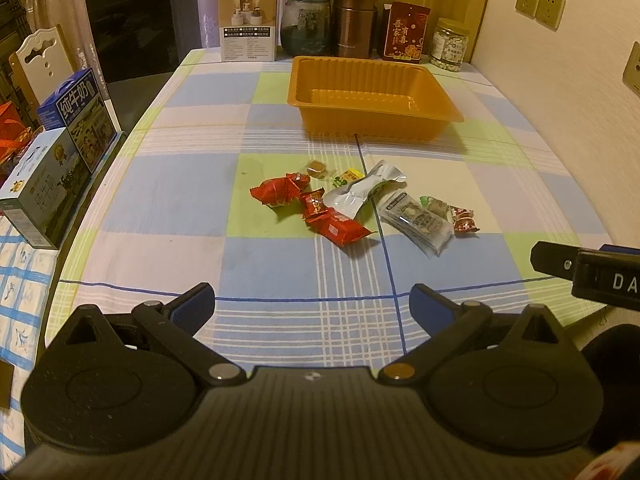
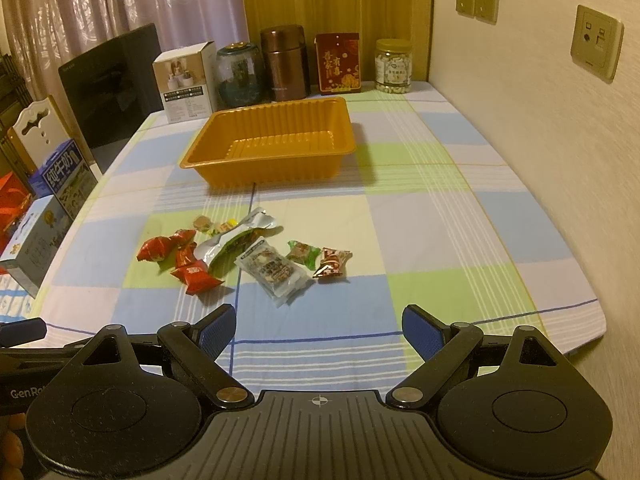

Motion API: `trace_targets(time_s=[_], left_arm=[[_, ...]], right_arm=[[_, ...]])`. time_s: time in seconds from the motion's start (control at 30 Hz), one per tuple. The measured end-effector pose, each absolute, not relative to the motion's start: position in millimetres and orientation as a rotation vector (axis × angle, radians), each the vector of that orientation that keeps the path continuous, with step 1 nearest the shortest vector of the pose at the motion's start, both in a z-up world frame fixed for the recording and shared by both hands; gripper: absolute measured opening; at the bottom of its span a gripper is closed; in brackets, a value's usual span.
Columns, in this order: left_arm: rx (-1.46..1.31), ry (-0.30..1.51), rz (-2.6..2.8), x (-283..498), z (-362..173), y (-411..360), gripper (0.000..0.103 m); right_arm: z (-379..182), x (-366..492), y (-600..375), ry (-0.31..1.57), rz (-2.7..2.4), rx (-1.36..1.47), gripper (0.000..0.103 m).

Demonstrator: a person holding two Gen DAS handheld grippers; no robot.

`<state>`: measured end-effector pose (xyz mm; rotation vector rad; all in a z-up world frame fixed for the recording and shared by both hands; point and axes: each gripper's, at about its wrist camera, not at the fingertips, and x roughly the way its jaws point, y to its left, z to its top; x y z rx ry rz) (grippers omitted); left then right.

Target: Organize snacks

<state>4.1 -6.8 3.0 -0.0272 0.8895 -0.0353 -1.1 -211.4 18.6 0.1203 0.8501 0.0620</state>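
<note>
Orange tray (image 2: 192, 160) sits empty, snacks (image 2: 244, 256) lying just before it.

tablecloth (image 2: 440, 208): checked in pale blue, lime green, cream and lilac, with thin white and dark blue lines. tray (image 2: 200, 158) toward the far edge: plain orange-gold, ribbed walls. snack pile mid-table: red wrappers (image 2: 194, 274) on its left, a silver pouch (image 2: 240, 236) with a green face, a clear pack (image 2: 276, 272) with dark print, a green-ended candy (image 2: 302, 254), a red-and-white candy (image 2: 332, 264). far edge: white box (image 2: 186, 80), brown canister (image 2: 286, 64), red packet (image 2: 338, 62) with gold print. both grippers black, blue pads (image 1: 194, 304).
</note>
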Motion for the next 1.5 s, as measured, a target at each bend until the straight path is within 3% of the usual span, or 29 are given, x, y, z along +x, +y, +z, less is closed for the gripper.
trace_targets(time_s=[1.5], left_arm=[[-0.041,0.892,-0.039,0.3,-1.9,-4.2,0.103]], right_arm=[[15.1,-1.9,-210.9,0.854,0.06,0.124,0.09]])
